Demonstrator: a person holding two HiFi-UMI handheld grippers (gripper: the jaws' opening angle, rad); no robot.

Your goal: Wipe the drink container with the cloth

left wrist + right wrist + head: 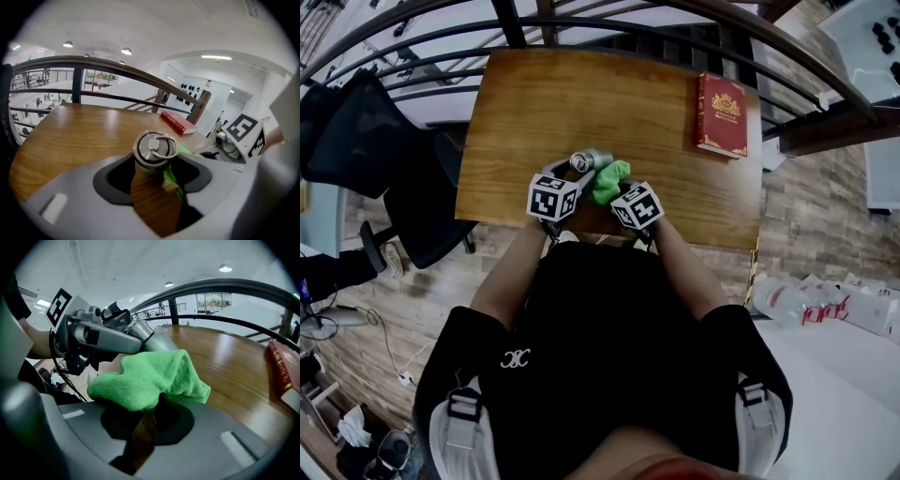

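Observation:
A silver steel drink bottle with a ring-handled lid is held tilted above the wooden table's near edge, and my left gripper is shut on it. A green cloth is bunched in my right gripper, which is shut on it. The green cloth presses against the bottle's side. A strip of the cloth shows beside the bottle in the left gripper view.
A red book lies at the table's far right. The wooden table is backed by a dark curved railing. A black office chair stands to the left, and bottled goods lie at the right.

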